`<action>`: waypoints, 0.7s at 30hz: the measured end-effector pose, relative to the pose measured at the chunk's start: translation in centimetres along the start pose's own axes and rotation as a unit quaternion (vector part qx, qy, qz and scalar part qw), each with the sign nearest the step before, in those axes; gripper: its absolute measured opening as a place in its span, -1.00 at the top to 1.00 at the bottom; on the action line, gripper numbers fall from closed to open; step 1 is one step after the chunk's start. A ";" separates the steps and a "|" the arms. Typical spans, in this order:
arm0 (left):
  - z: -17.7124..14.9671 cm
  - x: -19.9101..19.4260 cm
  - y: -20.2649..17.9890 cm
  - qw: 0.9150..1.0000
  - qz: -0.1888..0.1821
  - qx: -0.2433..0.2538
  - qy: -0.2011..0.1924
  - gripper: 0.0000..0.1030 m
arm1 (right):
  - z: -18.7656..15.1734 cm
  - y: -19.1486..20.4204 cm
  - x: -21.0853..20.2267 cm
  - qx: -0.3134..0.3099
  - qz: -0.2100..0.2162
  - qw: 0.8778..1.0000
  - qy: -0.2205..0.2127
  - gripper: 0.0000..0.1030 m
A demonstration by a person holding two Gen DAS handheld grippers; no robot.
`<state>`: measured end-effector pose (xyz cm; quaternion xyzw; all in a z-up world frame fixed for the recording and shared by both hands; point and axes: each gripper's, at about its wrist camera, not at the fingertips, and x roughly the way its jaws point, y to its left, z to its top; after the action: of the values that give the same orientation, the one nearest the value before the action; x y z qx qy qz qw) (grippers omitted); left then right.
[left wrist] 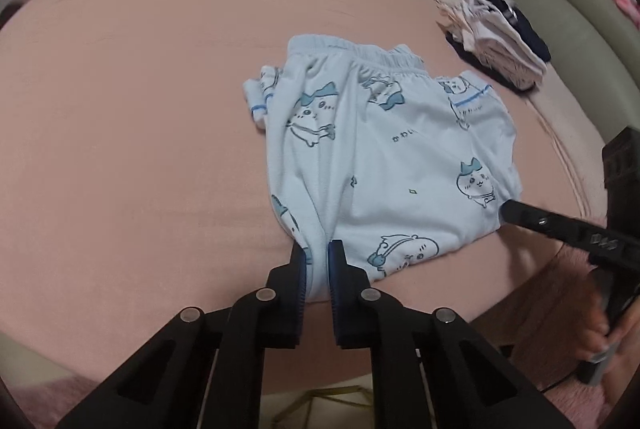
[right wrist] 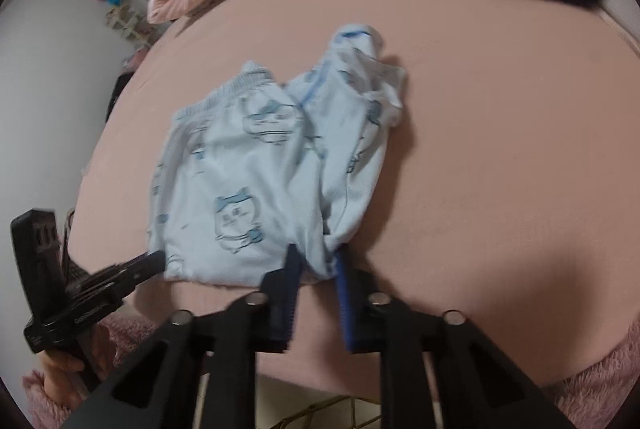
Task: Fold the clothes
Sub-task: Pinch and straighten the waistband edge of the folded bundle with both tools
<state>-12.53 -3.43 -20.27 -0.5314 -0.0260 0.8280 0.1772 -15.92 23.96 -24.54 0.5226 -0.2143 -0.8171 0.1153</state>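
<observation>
1. One pair of pale blue printed shorts (left wrist: 384,157) lies half-folded on the pink bed sheet (left wrist: 140,117).
2. Left gripper (left wrist: 318,249) tilts steeply down, its jaws pinching the shorts' near edge.
3. Right gripper (right wrist: 316,255) tilts down likewise, jaws pinching a bunched corner.
4. Folded clothes (left wrist: 500,37) sit stacked well behind.

pyjama trousers (left wrist: 384,157): soft printed cloth | bed sheet (left wrist: 140,109): matt cloth
</observation>
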 end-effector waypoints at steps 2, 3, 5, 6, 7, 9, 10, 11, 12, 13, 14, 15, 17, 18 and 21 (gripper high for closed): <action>0.4 -0.5 -0.5 0.999 0.027 0.035 -0.006 0.84 | -0.1 0.3 -0.6 0.001 0.018 1.000 -0.004 0.78; 0.6 -0.8 -0.6 0.999 0.024 0.037 -0.009 0.84 | -0.2 0.4 -0.8 -0.004 0.011 1.000 -0.008 0.79; 1.2 -1.0 -0.5 0.998 0.029 0.048 -0.014 0.84 | -0.2 0.4 -1.0 -0.010 -0.008 1.000 -0.011 0.80; 1.6 -0.8 -0.7 0.998 0.035 0.056 -0.015 0.84 | -0.3 0.5 -1.0 -0.013 -0.015 1.000 -0.012 0.81; 1.4 -0.9 -0.3 0.997 0.044 0.060 -0.012 0.87 | -0.3 0.6 -1.0 -0.016 -0.020 1.000 -0.012 0.81; 1.3 -0.2 0.6 0.998 0.044 0.045 0.003 0.89 | -0.3 0.8 -0.9 -0.028 -0.029 0.999 -0.011 0.81; 1.2 0.2 1.0 0.998 0.044 0.038 0.011 0.89 | -0.3 0.7 -0.8 -0.031 -0.035 0.999 -0.008 0.82; 1.2 0.5 1.5 0.998 0.044 0.030 0.019 0.89 | -0.2 0.3 -0.5 -0.025 -0.041 0.999 0.002 0.82; 1.1 0.8 1.9 0.998 0.044 0.023 0.025 0.89 | -0.1 -0.4 0.1 -0.012 -0.046 0.999 0.017 0.84; 1.3 0.5 2.3 0.999 0.036 0.014 0.023 0.84 | 0.0 -1.1 0.6 0.002 -0.047 0.998 0.030 0.90; 1.4 0.2 2.6 0.999 0.029 0.006 0.020 0.83 | 0.0 -1.6 0.7 0.016 -0.038 0.998 0.037 0.90; 1.5 -0.1 2.9 1.000 0.021 -0.001 0.018 0.83 | 0.2 -1.8 0.4 0.023 -0.026 0.999 0.039 0.89; 1.6 -0.5 3.5 1.000 0.022 -0.018 0.012 0.64 | 0.3 -1.6 -0.8 0.017 -0.030 0.999 0.023 0.85; 1.8 -1.0 3.2 0.999 0.032 -0.012 -0.005 0.54 | 0.2 -1.3 -1.5 0.008 -0.051 0.999 0.004 0.83; 2.4 -2.4 2.2 0.997 0.060 0.005 -0.057 0.13 | 0.9 0.2 -2.6 -0.030 -0.078 0.996 -0.032 0.83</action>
<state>-14.32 -5.97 -17.64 -0.4833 0.0004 0.8660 0.1282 -15.65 25.10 -22.03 0.5074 -0.1525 -0.8460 0.0599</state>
